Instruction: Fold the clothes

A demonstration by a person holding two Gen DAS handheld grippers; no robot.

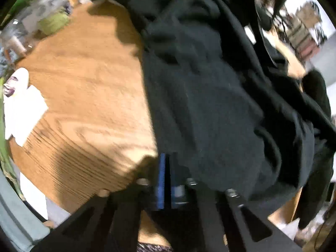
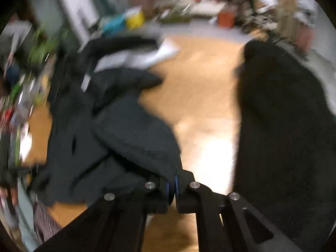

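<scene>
Two grippers, one dark garment, both views blurred.

The wooden table (image 1: pixel 84 96) is overhung by the black fleece garment (image 1: pixel 205 96), bunched and draped. An edge is pinched by the closed left gripper (image 1: pixel 167 180); a fold is clamped between the blue pads of the right gripper (image 2: pixel 172 185). White paper (image 1: pixel 23 113) lies near the table edge.

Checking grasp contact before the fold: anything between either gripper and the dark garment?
Nothing visible. The left gripper and right gripper are each shut directly on the dark garment, with fabric pinched between the blue pads.
</scene>
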